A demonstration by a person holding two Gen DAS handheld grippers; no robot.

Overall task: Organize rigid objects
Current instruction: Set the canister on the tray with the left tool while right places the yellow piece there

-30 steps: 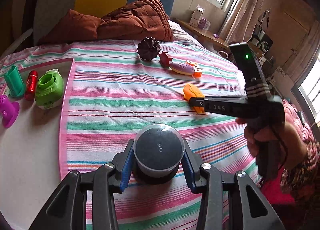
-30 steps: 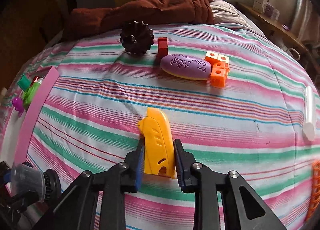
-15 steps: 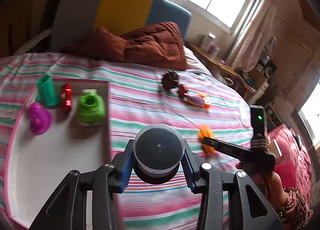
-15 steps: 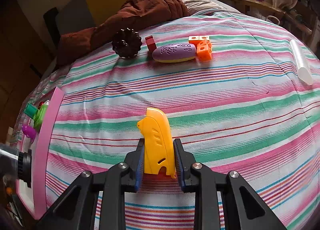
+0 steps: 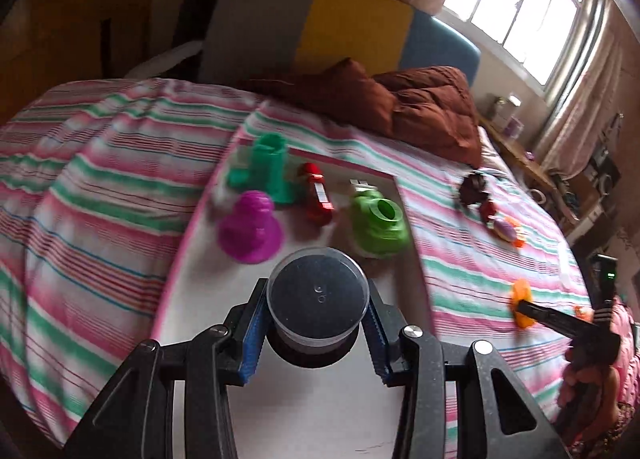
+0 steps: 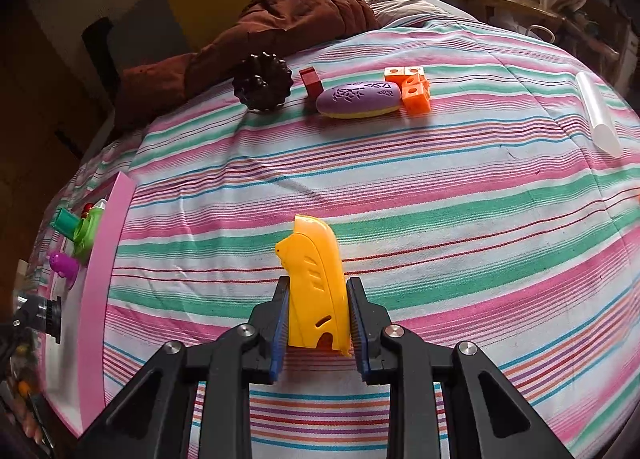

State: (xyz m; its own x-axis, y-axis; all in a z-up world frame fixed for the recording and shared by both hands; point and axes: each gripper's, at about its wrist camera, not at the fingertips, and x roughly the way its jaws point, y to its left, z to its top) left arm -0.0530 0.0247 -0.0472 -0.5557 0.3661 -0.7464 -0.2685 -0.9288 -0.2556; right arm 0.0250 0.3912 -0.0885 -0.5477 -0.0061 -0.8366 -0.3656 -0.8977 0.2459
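Left wrist view: your left gripper (image 5: pixel 318 333) sits at the bottom centre of the frame, over the white floor of the pink-rimmed tray (image 5: pixel 176 251).
Left fingers: clamped on either side of a round clear-lidded jar (image 5: pixel 318 297), its dark lid facing you.
Tray contents, left to right: a teal tube piece (image 5: pixel 266 167) in the upper middle, a magenta plunger-shaped toy (image 5: pixel 250 227) just below it, a red cylinder (image 5: pixel 318 193), then a green ring-topped piece (image 5: pixel 378 221) just beside the tray's right rim; all blurred.
Far right of that frame: your right gripper (image 5: pixel 532 309) is seen from the side, with something orange at its tip.
Right wrist view: the tray shows as a pink edge on the left side, well apart from the yellow piece.
Right fingers: closed narrow on the lower half of a yellow plastic shell (image 6: pixel 316 283), bottom centre, standing upright above the striped bedspread (image 6: pixel 440 187).
Loose items, upper frame, left to right: a dark fluted mould (image 6: pixel 263 82), a small red block (image 6: pixel 311 81), a purple oval case (image 6: pixel 359 99) touching the orange cubes (image 6: pixel 414 89).
Right edge: a clear tube (image 6: pixel 598 115) lies on the bedspread, well apart from the others.
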